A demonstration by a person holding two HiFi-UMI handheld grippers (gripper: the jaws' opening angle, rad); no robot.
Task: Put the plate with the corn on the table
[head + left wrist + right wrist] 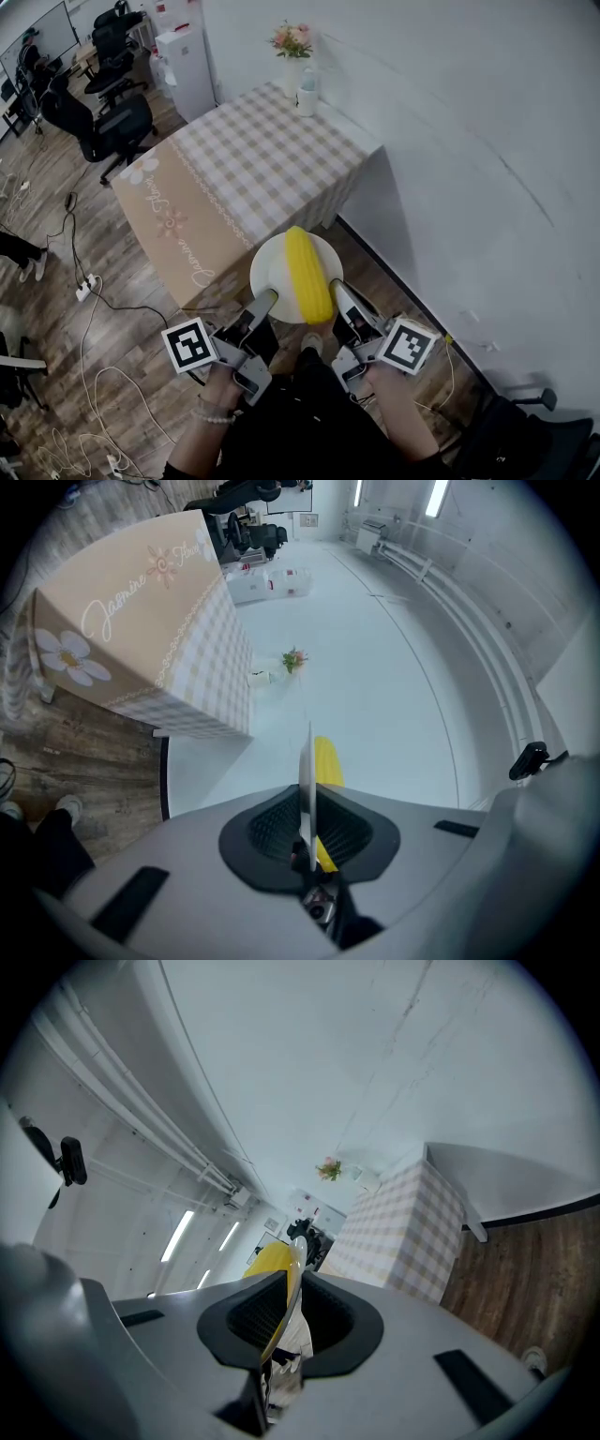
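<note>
A white plate with a yellow ear of corn on it hangs in the air over the floor, just off the near corner of the table. My left gripper is shut on the plate's near left rim and my right gripper on its near right rim. In the left gripper view the plate shows edge-on between the jaws, with the corn behind it. The right gripper view has the plate's rim pinched between the pads beside the corn.
The table wears a checked cloth with a tan flowered border. A vase of flowers and a small white jug stand at its far end by the white wall. Office chairs and cables lie on the wooden floor to the left.
</note>
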